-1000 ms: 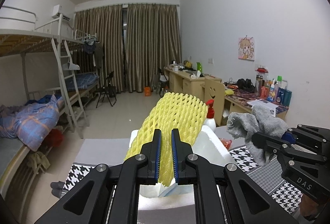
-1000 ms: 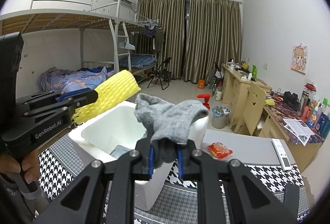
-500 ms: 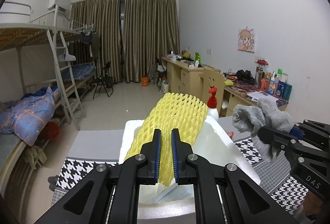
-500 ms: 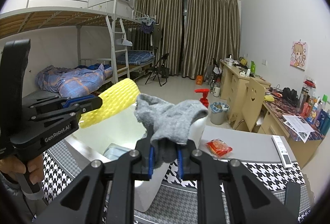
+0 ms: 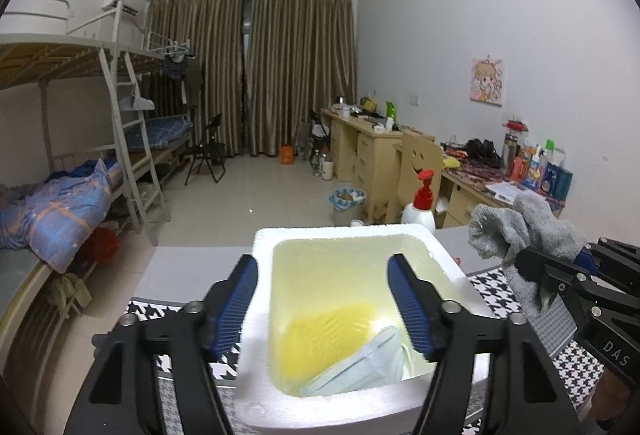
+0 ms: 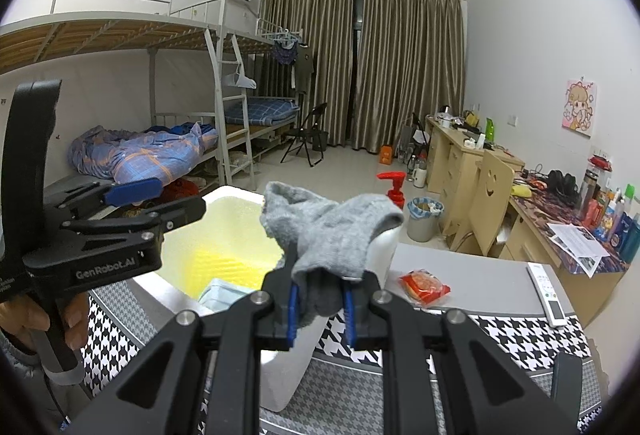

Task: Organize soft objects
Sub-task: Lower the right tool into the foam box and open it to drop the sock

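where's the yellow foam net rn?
In the left wrist view the yellow foam net lies inside the white foam box, beside a pale blue mask.

A white pump bottle with a red nozzle stands on the grey worktop with its black-and-white houndstooth cloth; on that worktop, to the right of the bottle, lie a red snack packet and, further right near the edge, a white remote control. Beyond the bottle, on the tiled floor, a waste bin lined with a blue bag sits beside a pale wooden chair with a smiling face cut in its back. Far to the bottle's left stands a white metal bunk bed with a blue checked quilt on the lower bunk, and brown curtains hang across the far wall.
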A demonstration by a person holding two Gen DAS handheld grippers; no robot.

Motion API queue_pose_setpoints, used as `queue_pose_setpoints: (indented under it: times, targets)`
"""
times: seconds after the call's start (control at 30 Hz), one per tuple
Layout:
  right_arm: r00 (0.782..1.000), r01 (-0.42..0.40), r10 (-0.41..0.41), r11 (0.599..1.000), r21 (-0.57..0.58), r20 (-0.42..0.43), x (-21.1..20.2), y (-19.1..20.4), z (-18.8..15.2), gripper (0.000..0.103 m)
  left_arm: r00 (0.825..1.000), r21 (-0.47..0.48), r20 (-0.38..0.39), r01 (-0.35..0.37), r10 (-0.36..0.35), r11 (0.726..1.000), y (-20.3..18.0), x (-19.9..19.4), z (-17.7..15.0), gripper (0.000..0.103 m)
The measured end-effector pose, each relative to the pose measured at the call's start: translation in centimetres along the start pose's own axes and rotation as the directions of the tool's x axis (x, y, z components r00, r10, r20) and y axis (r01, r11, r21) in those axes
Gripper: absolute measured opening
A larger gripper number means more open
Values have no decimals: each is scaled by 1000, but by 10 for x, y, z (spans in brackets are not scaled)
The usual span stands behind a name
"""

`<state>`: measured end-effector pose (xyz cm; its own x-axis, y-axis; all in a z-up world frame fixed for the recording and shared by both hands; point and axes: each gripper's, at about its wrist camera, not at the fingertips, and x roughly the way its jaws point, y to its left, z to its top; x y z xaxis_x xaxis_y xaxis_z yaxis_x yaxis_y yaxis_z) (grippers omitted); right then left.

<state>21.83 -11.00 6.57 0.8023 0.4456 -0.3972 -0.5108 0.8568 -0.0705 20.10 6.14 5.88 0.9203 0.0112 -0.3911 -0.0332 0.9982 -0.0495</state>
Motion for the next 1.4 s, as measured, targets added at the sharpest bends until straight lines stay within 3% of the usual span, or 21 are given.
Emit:
queue_pose_setpoints:
  times: [0.13, 0.27, 0.53, 0.8, 1.4]
  targets:
    - [1000, -2, 2, 1000, -9, 5, -1, 3, 1, 21, 1000, -28, 20, -15, 15, 999, 6, -6, 2, 86]
    - [1000, -2, 2, 1000, -7, 13, -2, 5, 3, 21, 999, -38, 34, -13, 14, 999, 10, -13, 3, 87]
    - [999, -22, 23, 999, -30, 26, -1, 14, 8, 21, 996, -39, 79, -29, 32, 999, 16, -31, 3, 99]
    - [999, -39, 40, 998, -46, 24, 3, 23, 11, 21, 989, -45, 124, -75, 80, 996, 27, -49, 3, 102]
    - [997, -76, 78, 996, -54, 28, 10, 39, 15, 21, 980, -50, 145, -127, 133, 991, 41, -77, -6, 102]
